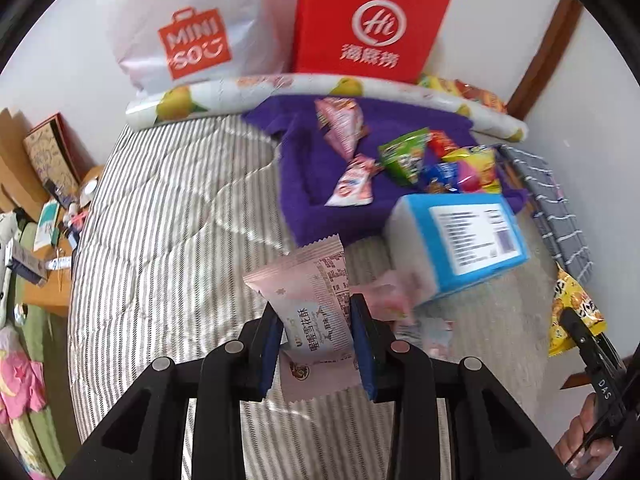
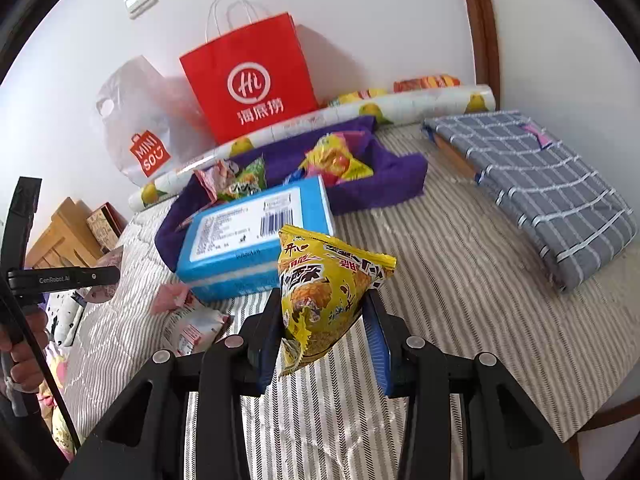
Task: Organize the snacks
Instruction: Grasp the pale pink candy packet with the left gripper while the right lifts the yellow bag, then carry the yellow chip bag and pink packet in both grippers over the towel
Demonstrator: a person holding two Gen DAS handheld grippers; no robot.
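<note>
Between the blue pads of the left gripper [image 1: 318, 340] a pink snack packet [image 1: 310, 312] is pinched and held above the striped bed cover [image 1: 168, 240]. Likewise the right gripper [image 2: 326, 334] has its jaws clamped on a yellow snack bag [image 2: 320, 292], also lifted off the cover. Just beyond lies a blue box [image 2: 256, 236], with loose pink wrappers [image 2: 192, 320] beside it. Further back, a purple cloth [image 1: 344, 208] carries mixed snack packets [image 1: 404, 156]. Against the wall stand a red paper bag [image 2: 252, 80] and a white plastic bag [image 1: 188, 36].
</note>
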